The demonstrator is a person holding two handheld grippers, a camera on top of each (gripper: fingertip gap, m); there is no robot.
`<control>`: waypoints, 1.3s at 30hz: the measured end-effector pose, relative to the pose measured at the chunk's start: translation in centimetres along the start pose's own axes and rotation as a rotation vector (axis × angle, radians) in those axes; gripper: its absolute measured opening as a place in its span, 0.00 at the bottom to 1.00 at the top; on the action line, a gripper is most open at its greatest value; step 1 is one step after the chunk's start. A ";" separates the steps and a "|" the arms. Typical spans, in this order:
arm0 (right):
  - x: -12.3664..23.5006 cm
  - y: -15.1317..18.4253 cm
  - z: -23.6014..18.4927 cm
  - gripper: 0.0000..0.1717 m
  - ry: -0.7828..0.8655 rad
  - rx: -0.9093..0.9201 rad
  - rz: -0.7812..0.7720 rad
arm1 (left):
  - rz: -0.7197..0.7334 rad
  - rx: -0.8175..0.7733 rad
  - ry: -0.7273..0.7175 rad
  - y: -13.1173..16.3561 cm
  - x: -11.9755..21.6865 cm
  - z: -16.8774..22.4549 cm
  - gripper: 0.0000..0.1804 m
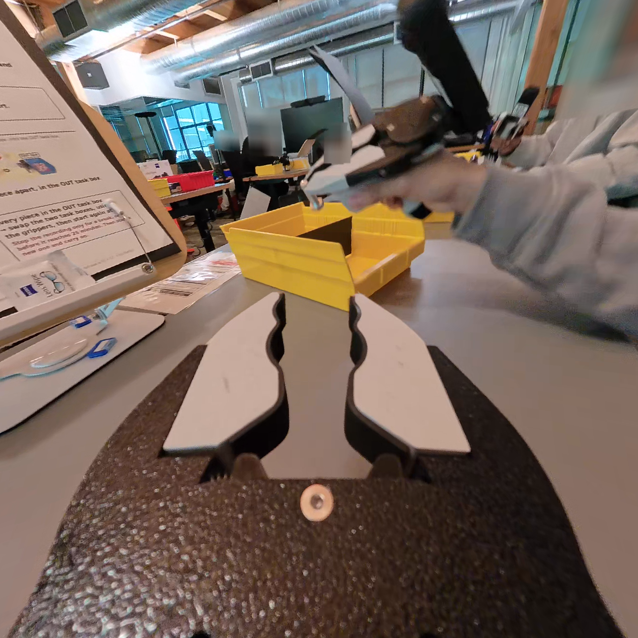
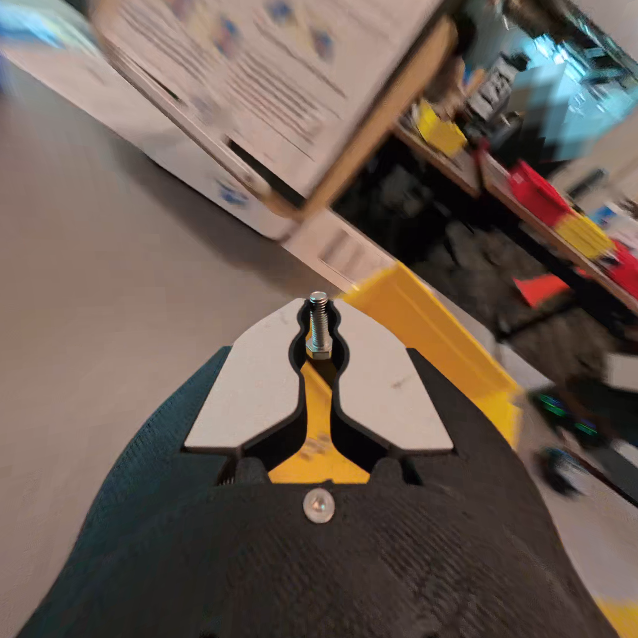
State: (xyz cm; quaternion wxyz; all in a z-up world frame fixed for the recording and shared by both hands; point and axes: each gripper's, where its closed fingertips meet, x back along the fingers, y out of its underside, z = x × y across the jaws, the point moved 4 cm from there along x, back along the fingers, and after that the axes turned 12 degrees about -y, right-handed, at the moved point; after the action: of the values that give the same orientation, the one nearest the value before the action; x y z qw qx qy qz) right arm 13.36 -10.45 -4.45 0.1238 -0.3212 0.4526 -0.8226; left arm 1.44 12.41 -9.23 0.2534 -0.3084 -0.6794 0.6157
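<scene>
My left gripper (image 1: 317,303) is open and empty, low over the grey table (image 1: 518,414), with its tips just short of a yellow bin (image 1: 293,266). The bin has a black divider (image 1: 331,234) inside. My right gripper (image 2: 318,303) is shut on a silver hex bolt (image 2: 319,328), which lies along the notch between the pads with its threaded end pointing forward. In the left wrist view the right gripper (image 1: 331,176) hangs above the bin's far side, and the bolt (image 1: 316,203) sticks out below its tips. The bin's wall (image 2: 431,338) passes under the right gripper.
An instruction board (image 1: 69,172) on a stand is at the left, with a wipe packet (image 1: 41,279) on its ledge. A white mat (image 1: 69,362) and a laminated sheet (image 1: 193,283) lie nearby. A person's sleeve (image 1: 552,241) reaches in from the right. The right wrist view is blurred. About 25 cm separates my left fingertips from my right. The left tips stand about 25 cm off the wipe packet (image 1: 41,279).
</scene>
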 end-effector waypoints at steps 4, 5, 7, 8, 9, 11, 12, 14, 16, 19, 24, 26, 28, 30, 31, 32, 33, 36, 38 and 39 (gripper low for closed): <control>-2.0 3.8 8.8 0.05 0.120 0.052 -0.431 | -0.077 -0.016 0.010 0.9 -0.4 0.3 0.19; -2.6 4.9 10.2 0.05 0.107 0.042 -0.529 | -0.093 -0.013 0.011 1.2 -0.5 0.3 0.19; -3.8 6.8 12.0 0.05 0.086 0.039 -0.650 | -0.120 -0.011 0.003 1.5 -0.6 0.3 0.20; -4.2 7.8 12.4 0.05 0.073 0.025 -0.692 | -0.137 -0.011 -0.005 1.7 -0.7 0.2 0.20; -4.6 8.5 12.6 0.08 0.067 0.009 -0.707 | -0.156 -0.010 -0.021 1.9 -0.7 0.0 0.20; -4.8 8.7 12.7 0.20 0.110 -0.004 -0.663 | -0.192 -0.007 -0.059 2.3 -0.8 -0.4 0.21; -4.4 8.6 12.7 0.23 0.141 -0.012 -0.626 | -0.207 -0.005 -0.072 2.5 -0.9 -0.6 0.21; -3.5 8.3 12.0 0.26 0.160 -0.071 -0.549 | -0.240 -0.001 -0.106 2.8 -0.9 -0.9 0.21; -2.1 8.6 10.0 0.30 0.105 -0.161 -0.499 | -0.277 -0.009 -0.144 3.2 -0.9 -1.3 0.21; 1.0 9.0 5.6 0.36 0.017 -0.248 -0.390 | -0.310 -0.031 -0.182 3.6 -1.1 -1.4 0.22; 6.4 10.2 -0.9 0.40 -0.050 -0.390 -0.155 | -0.308 -0.012 -0.156 3.6 -1.7 -0.2 0.25; 7.7 10.5 -2.1 0.41 -0.057 -0.434 -0.044 | -0.289 0.049 -0.145 3.4 -2.5 0.9 0.28; 8.4 10.9 -1.6 0.41 0.017 -0.435 0.031 | -0.249 0.113 -0.152 3.0 -4.1 2.3 0.30; 8.7 10.9 -0.5 0.46 0.081 -0.429 0.031 | -0.200 0.117 -0.126 2.3 -6.7 4.1 0.31; 9.0 10.8 0.1 0.49 0.126 -0.446 0.050 | -0.199 0.117 -0.129 1.9 -8.1 4.8 0.31; 9.2 10.6 0.3 0.50 0.155 -0.464 0.084 | -0.210 0.124 -0.147 1.5 -9.5 5.3 0.32; 9.2 10.5 0.4 0.50 0.170 -0.483 0.116 | -0.225 0.135 -0.170 1.2 -10.8 5.6 0.34; 8.9 10.5 0.1 0.51 0.193 -0.497 0.084 | -0.288 0.144 -0.269 0.7 -15.1 5.6 0.41; 8.8 10.5 0.1 0.52 0.217 -0.467 0.050 | -0.331 0.156 -0.321 0.8 -17.8 5.3 0.48; 8.8 10.4 -0.1 0.50 0.213 -0.456 0.035 | -0.349 0.157 -0.325 1.0 -19.1 5.2 0.48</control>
State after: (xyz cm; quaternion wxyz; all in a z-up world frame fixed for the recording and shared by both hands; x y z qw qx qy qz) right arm 5.68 -20.53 -9.40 0.0141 -0.2444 0.6426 -0.7260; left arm 10.80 -5.07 -10.15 0.2665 -0.0626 -0.7044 0.6549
